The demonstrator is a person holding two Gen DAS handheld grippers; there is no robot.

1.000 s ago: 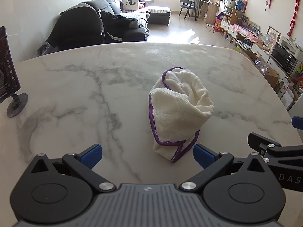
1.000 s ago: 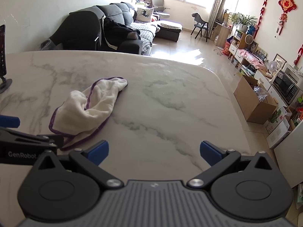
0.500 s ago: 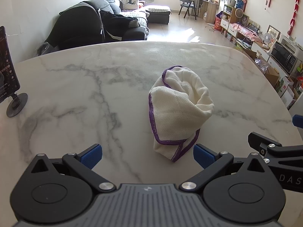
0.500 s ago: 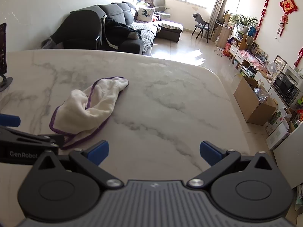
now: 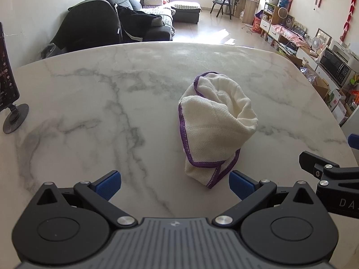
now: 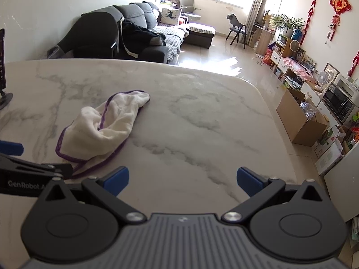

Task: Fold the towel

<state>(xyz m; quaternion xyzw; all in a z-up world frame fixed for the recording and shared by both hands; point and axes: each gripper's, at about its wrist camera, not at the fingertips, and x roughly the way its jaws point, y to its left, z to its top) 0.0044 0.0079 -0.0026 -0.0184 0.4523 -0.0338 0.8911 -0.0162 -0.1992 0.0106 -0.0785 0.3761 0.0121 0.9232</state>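
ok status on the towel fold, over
Left hand-held gripper open, right hand-held gripper open, both empty. Towel crumpled on table, unfolded. Nothing in the way.

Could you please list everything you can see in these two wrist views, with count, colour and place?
towel: one, white with purple hem, crumpled on the table, ahead of the left claw.
table: one, white marble with grey veins, under everything.
phone on stand: one, black, at the table's left edge.
sofa: one, dark grey, beyond the table.
chair: one, dark, near the window.
cardboard box: one, brown, on the floor to the right.
left claw: one, black with blue pads, open, empty.
right claw: one, same colours, open, empty.
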